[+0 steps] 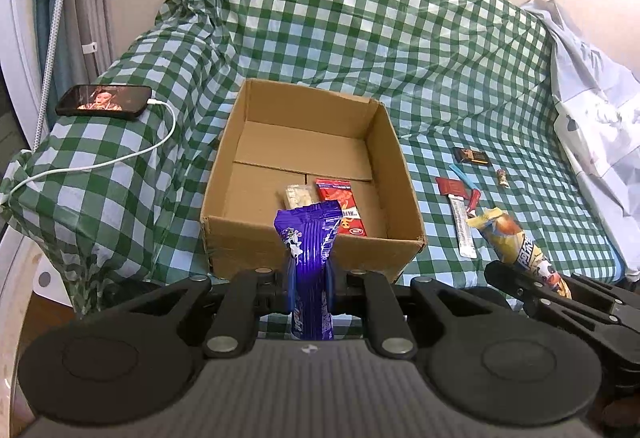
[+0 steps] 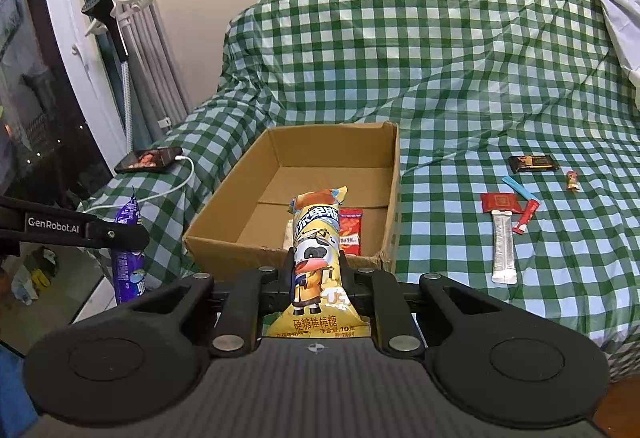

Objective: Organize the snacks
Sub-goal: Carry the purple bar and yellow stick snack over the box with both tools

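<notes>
Left gripper (image 1: 310, 278) pinches a purple snack packet (image 1: 310, 250); right gripper (image 2: 316, 274) pinches a yellow lollipop packet (image 2: 318, 262). Both are short of the cardboard box (image 1: 224, 166). Early release risks packets striking its near wall and landing on the checked cloth (image 1: 400, 38).

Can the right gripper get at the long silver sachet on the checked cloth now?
Probably not yet: the right gripper is shut on the yellow lollipop packet. The long silver sachet itself lies uncovered.
</notes>
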Available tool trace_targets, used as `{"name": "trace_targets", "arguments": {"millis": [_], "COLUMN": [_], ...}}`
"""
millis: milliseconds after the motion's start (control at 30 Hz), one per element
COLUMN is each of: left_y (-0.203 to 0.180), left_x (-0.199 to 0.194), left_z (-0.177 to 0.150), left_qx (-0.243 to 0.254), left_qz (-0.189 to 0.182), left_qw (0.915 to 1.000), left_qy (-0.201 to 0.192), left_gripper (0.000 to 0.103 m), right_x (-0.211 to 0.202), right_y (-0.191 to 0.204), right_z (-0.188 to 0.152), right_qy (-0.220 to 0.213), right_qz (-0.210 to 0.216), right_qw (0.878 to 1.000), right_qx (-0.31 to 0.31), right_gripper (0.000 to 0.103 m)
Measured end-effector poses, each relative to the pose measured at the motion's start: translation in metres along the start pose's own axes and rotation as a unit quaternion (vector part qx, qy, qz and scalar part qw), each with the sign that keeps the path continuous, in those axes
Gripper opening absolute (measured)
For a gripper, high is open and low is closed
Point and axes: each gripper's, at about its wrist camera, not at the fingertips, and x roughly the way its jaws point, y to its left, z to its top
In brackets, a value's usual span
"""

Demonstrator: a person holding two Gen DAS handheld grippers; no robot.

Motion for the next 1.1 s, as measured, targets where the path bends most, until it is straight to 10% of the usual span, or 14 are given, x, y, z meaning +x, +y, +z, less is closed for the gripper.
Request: {"name": "trace_targets", "arguments": {"millis": [1100], "left_y": [0.028], "left_x": [0.060], "left_z": [0.046], "left_qx": [-0.038], "left_qz": [0.010], "left_qw": [0.9989], "left_qy": [0.026], "left_gripper": [0.015], "right_x": [0.059], "right_y": [0.007], "right_z": [0.045], "right_qy": [0.016], "right_qz": [-0.013], "right_qw": [1.000], "right_qx": [-0.005], "right_gripper": [0.017]}}
